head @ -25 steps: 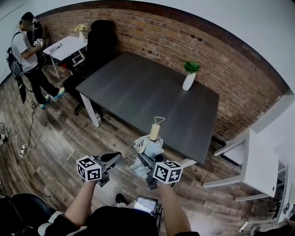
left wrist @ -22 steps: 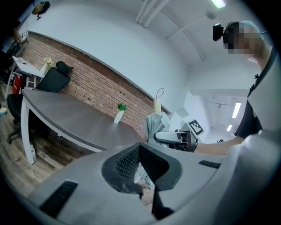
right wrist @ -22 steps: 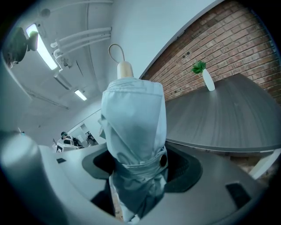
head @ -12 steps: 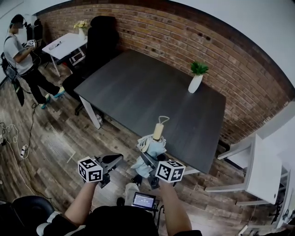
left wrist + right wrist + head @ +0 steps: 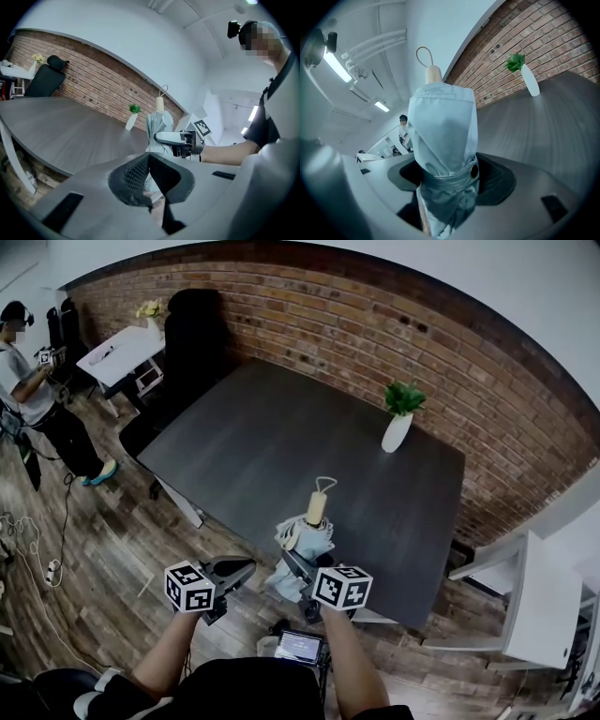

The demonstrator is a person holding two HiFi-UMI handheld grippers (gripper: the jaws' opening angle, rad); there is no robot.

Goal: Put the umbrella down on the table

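Note:
A folded light-blue umbrella (image 5: 307, 532) with a beige handle and a wrist loop stands upright, handle up, over the near edge of the dark grey table (image 5: 281, 442). My right gripper (image 5: 302, 570) is shut on its strapped lower part; in the right gripper view the umbrella (image 5: 443, 136) fills the space between the jaws of that gripper (image 5: 450, 177). My left gripper (image 5: 234, 572) hangs to the left of it over the floor. Its jaws (image 5: 149, 157) meet with nothing between them. From the left gripper view the umbrella (image 5: 158, 124) and the right gripper (image 5: 176, 139) show ahead.
A white vase with a green plant (image 5: 396, 426) stands at the table's far right, by the brick wall. A black chair (image 5: 192, 334) and a small white table (image 5: 117, 348) are at the far left, where a person (image 5: 28, 399) stands. Another white desk (image 5: 548, 606) is at right.
The table has come nearer: the umbrella's top now lies over its front edge. Both grippers keep their pose and grip. The person at left has drifted further left.

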